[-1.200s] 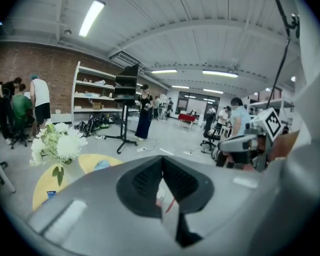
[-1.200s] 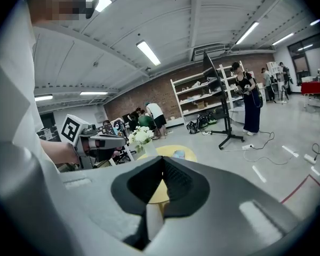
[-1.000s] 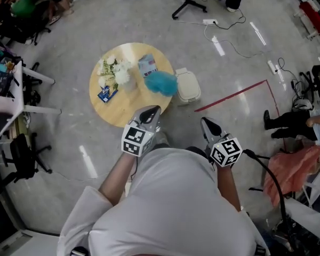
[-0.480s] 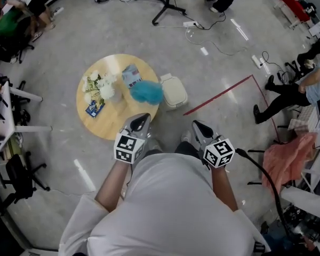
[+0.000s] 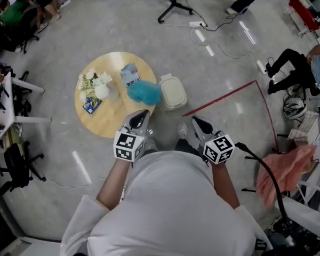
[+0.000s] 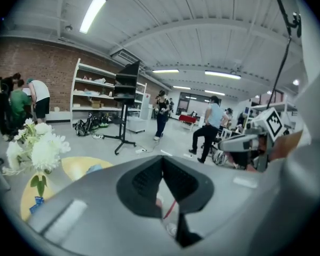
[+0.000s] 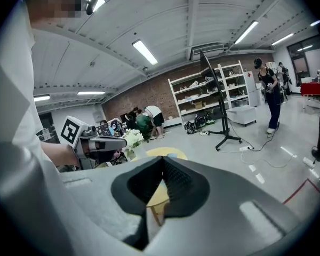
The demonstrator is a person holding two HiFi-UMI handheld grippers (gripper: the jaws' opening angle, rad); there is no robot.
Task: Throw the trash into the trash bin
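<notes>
A round wooden table carries a blue fluffy lump, a light blue packet, a small dark blue packet and white flowers. A cream lidded trash bin stands on the floor against the table's right edge. My left gripper is shut and empty at the table's near edge, just short of the blue lump. My right gripper is shut and empty over the floor, below and to the right of the bin. In the left gripper view the jaws meet, with the flowers at the left.
A red tape line runs across the floor right of the bin. A stand and cables lie beyond. Office chairs and desks line the left side. People sit at the right. An orange cloth hangs near right.
Both grippers have drifted forward towards the table and bin, still shut. The left fingertips now reach the table's near edge. The head view has swung a little.
</notes>
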